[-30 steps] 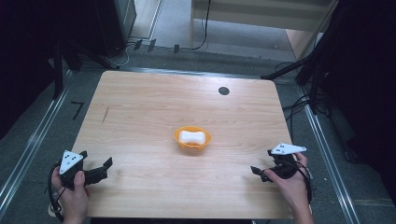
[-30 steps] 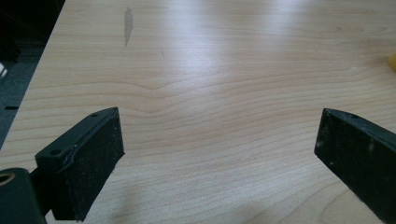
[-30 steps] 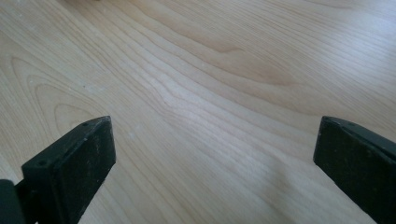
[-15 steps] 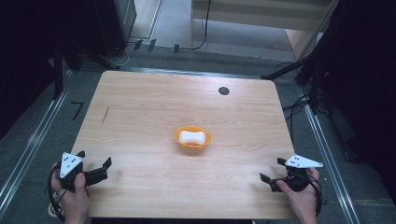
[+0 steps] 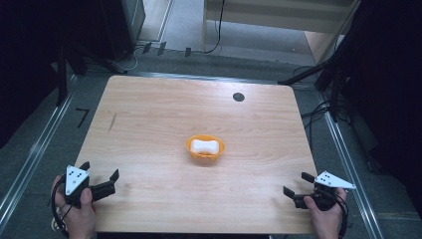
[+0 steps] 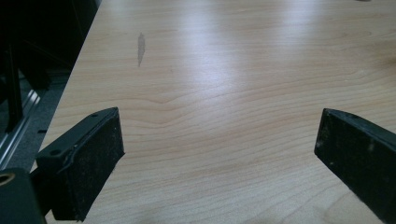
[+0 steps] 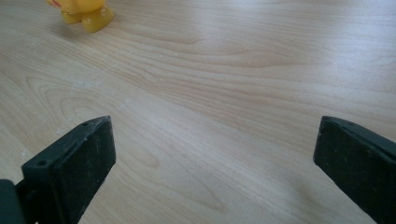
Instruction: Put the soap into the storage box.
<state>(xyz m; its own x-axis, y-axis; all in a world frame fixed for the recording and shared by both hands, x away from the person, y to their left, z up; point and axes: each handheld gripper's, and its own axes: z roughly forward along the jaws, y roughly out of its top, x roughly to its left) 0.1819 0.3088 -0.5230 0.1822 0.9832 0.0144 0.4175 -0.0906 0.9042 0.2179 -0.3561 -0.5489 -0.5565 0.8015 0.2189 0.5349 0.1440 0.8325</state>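
From the high view, an orange soap dish sits near the middle of the wooden worktop, with a white bar of soap lying in it, placed where either hand could reach it. The left gripper rests at the near left corner and the right gripper at the near right corner, both well apart from the dish, which looks like a ready stance rather than a grasp. In the left gripper view, the black fingers stand wide apart with bare wood between them, holding nothing. In the right gripper view, the fingers are likewise spread wide and empty, and the dish's yellow-orange foot shows far off at the upper left, so this gripper points roughly towards it.
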